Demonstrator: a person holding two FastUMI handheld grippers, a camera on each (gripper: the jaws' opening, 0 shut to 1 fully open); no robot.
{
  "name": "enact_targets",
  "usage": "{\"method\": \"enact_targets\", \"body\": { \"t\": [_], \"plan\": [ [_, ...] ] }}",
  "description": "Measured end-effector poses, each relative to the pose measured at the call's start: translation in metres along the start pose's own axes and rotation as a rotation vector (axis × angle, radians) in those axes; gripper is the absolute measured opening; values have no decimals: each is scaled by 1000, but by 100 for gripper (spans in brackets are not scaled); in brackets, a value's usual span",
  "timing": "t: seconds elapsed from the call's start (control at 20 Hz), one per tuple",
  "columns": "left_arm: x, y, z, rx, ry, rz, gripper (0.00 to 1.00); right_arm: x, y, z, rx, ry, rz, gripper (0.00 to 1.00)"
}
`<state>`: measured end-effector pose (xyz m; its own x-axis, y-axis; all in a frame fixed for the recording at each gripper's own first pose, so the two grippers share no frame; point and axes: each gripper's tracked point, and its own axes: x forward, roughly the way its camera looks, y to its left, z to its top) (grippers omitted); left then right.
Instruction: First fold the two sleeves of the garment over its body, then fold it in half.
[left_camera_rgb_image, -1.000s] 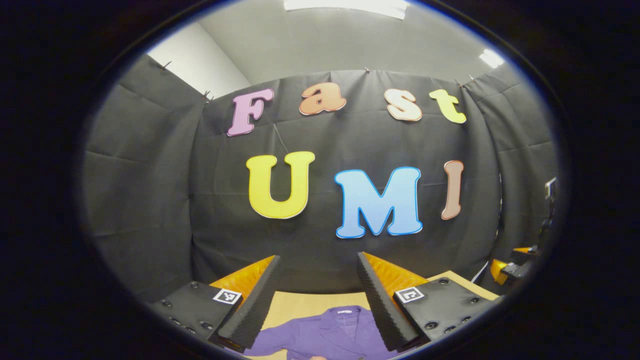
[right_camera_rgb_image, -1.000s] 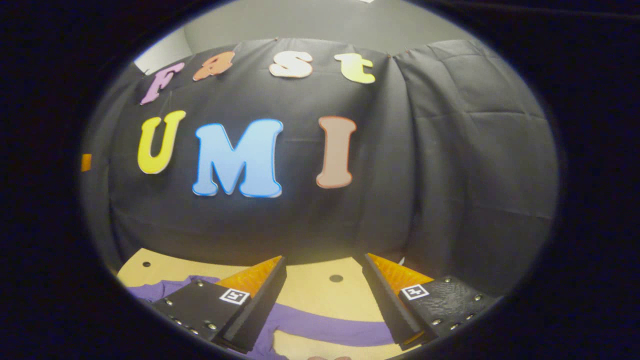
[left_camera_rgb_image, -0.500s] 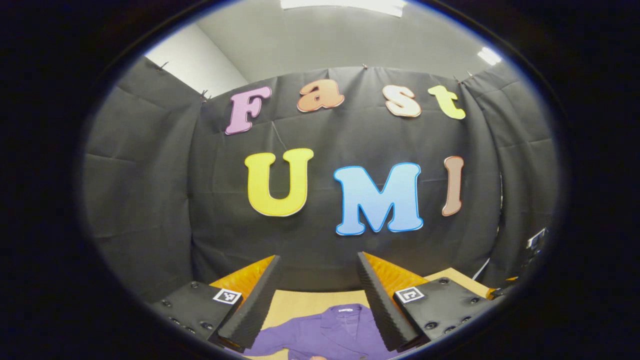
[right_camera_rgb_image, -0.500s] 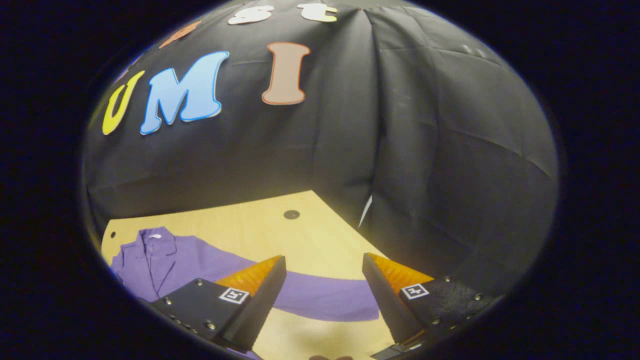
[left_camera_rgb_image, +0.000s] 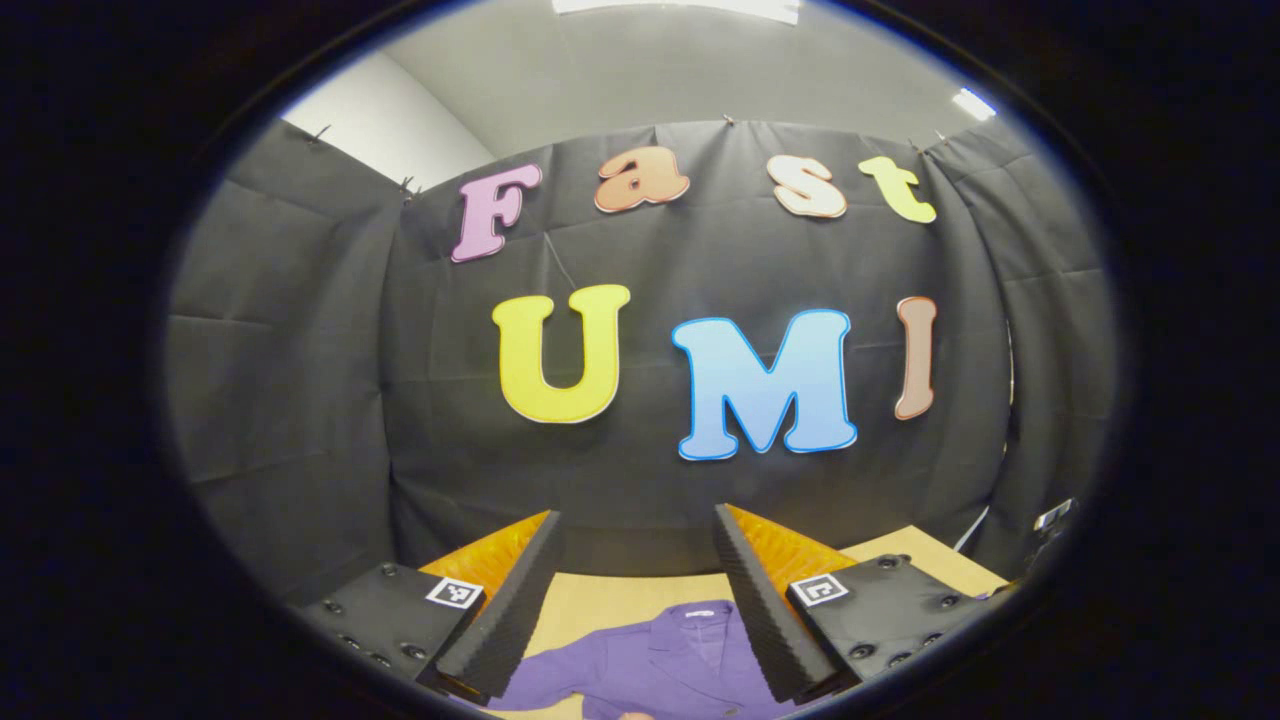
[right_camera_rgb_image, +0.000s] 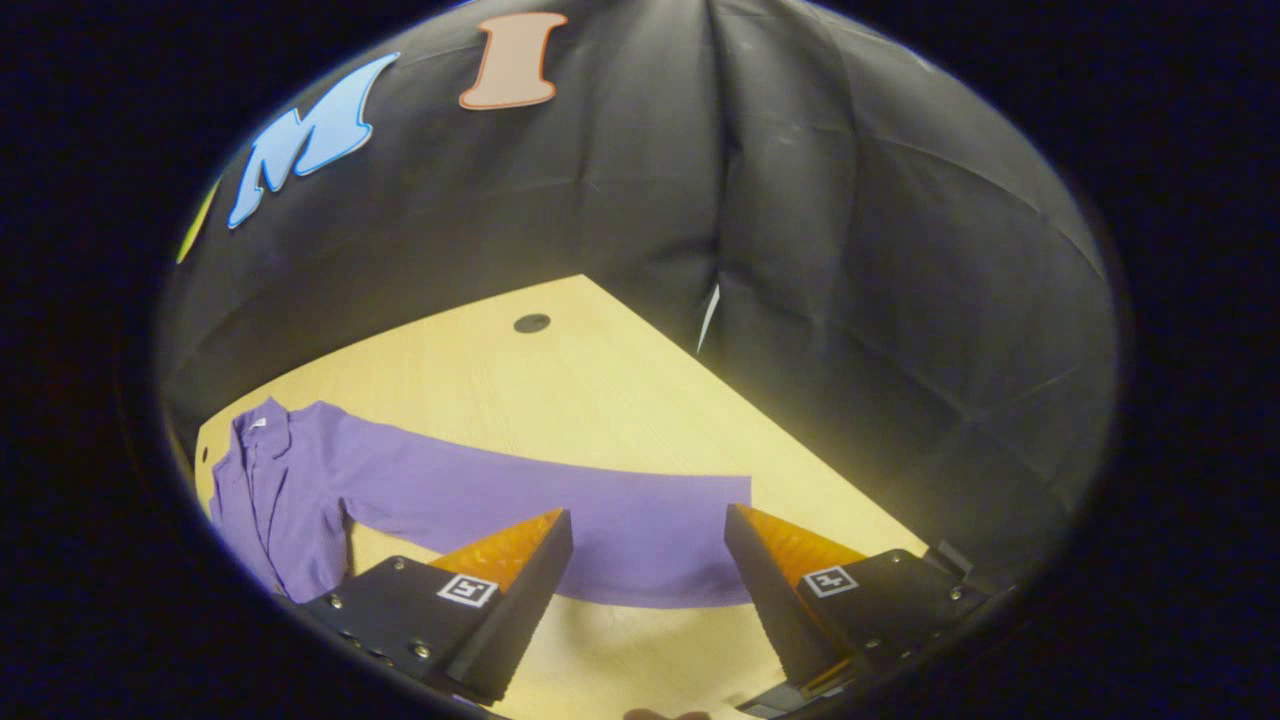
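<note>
Right gripper (right_camera_rgb_image: 648, 545) has tipped down, jaws apart, bringing the purple sleeve (right_camera_rgb_image: 560, 510) to lower centre (first fold imminent); left gripper (left_camera_rgb_image: 635, 560) holds apart, unmoved.

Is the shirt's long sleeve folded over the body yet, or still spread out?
Spread out. In the right gripper view the sleeve lies flat across the table, reaching away from the shirt; the right gripper is open.

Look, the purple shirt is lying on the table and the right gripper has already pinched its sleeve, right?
Not quite. In the right gripper view the purple shirt does lie on the table, but the right gripper is open: its fingers stand apart above the sleeve without pinching it.
</note>
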<state>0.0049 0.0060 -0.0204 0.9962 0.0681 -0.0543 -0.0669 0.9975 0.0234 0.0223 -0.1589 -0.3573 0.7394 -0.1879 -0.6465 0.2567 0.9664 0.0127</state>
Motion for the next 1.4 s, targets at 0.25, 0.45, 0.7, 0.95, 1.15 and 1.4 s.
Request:
{"method": "enact_targets", "body": {
  "t": [0.25, 0.45, 0.7, 0.95, 1.15, 1.4],
  "plan": [
    [5, 3, -4, 2, 20, 15, 93, 21, -10, -23, 34, 79, -23, 95],
    [7, 5, -8, 3, 34, 24, 93, 31, -13, -38, 28, 132, -37, 95],
    [11, 3, -11, 12, 42, 25, 93, 36, -15, -57, 21, 154, -42, 98],
    [15, -4, -16, 0, 56, 12, 94, 38, -6, -57, 18, 138, -3, 95],
    [14, -6, -15, 7, 56, 14, 94, 40, 5, -54, 41, 140, -14, 33],
    [4, 7, -17, 20, 62, 41, 94, 37, 6, -51, -6, 163, -56, 2]
  ]
}}
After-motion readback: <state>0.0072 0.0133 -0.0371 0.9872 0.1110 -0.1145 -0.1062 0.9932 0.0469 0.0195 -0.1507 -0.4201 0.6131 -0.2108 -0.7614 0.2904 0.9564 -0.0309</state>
